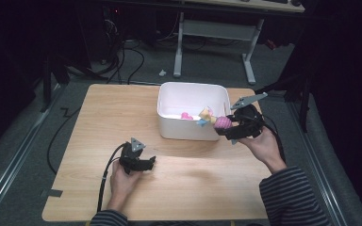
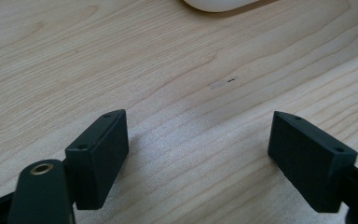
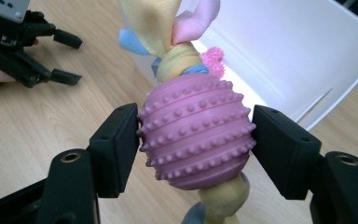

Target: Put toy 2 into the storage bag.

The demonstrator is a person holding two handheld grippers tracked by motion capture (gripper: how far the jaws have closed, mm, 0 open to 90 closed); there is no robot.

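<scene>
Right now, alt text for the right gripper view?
The right gripper clamps a pink studded rubber ball threaded on a knotted yellow, pink and blue cloth rope, beside the white plastic bin. The left gripper rests on the wooden table.

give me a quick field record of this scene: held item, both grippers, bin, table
held item: pink studded ball toy with yellow, blue and pink cloth knotted through it
right gripper: shut on the ball, raised at the bin's near right corner
left gripper: open, nothing between its jaws, low over the table
bin: white bin, a small pink thing inside
table: wooden table
</scene>
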